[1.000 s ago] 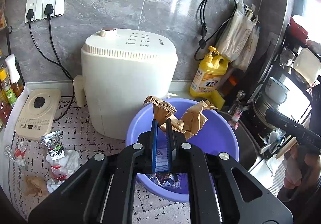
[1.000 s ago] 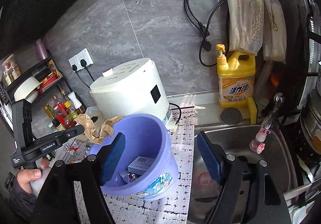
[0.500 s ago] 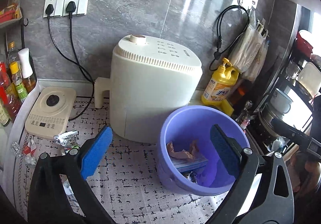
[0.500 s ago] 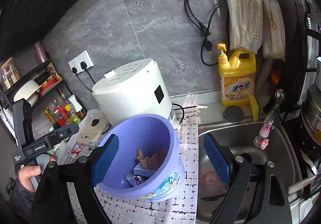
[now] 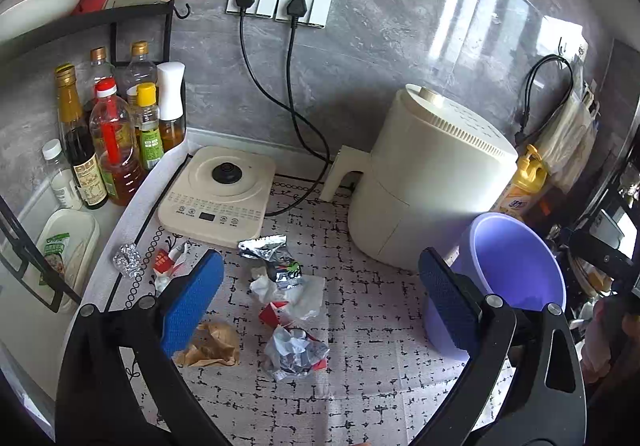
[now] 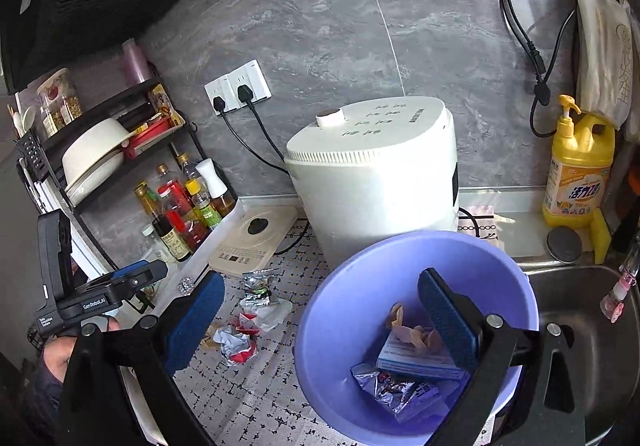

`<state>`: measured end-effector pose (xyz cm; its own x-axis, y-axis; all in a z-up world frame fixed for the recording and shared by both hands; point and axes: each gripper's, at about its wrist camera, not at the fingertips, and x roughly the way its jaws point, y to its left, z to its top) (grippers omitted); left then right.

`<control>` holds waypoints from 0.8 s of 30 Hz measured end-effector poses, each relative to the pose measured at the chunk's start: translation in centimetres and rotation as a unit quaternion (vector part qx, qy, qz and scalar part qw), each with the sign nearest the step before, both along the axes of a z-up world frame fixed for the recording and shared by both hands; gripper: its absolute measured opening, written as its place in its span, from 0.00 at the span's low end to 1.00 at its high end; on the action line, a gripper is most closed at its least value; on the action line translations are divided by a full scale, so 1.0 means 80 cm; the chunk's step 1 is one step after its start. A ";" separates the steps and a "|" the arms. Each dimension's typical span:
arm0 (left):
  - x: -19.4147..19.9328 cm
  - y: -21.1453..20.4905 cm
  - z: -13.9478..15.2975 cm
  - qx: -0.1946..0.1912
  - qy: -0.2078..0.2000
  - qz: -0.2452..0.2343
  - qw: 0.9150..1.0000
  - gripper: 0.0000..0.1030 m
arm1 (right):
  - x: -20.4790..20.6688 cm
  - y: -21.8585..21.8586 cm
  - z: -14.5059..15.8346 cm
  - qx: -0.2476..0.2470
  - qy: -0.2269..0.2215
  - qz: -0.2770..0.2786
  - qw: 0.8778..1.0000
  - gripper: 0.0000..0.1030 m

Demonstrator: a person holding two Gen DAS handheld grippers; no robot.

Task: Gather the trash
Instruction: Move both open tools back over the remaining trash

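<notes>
My left gripper (image 5: 320, 306) is open and empty above the patterned mat, and the trash pile shows between its blue pads. In the pile lie a foil wrapper (image 5: 266, 248), white tissue (image 5: 296, 294), a crumpled silver-and-red wrapper (image 5: 294, 352) and brown paper (image 5: 212, 344). The purple bucket (image 5: 516, 266) stands to the right. My right gripper (image 6: 322, 320) hovers over the bucket's rim (image 6: 360, 306), its jaws opening with nothing between them. Inside the bucket lie brown paper (image 6: 416, 334), a white-and-blue box (image 6: 412, 358) and a foil packet (image 6: 400, 390).
A cream air fryer (image 5: 432, 182) stands behind the bucket and a flat cooker plate (image 5: 218, 194) behind the trash. Oil bottles (image 5: 112, 134) crowd the left under a rack. A foil ball (image 5: 128, 258) lies at the mat's edge. The sink (image 6: 580, 326) and yellow detergent (image 6: 580, 174) are right.
My left gripper opened, dropped the box and brown paper into the bucket, then swung left over the trash pile. My right gripper opened wider and moved over the bucket.
</notes>
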<state>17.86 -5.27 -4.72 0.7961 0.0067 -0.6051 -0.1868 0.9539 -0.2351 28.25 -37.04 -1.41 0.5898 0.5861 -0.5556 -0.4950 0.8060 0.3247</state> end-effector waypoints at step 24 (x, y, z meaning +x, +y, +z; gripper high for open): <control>-0.058 0.148 -0.074 -0.022 0.054 0.073 0.996 0.93 | 0.002 0.222 -0.051 -0.050 0.039 0.129 0.990 0.92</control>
<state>13.20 6.57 -10.63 0.7185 0.0882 -0.6899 -0.3486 0.9040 -0.2475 28.42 -19.27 -5.49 0.3799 0.6517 -0.6564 -0.6652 0.6856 0.2957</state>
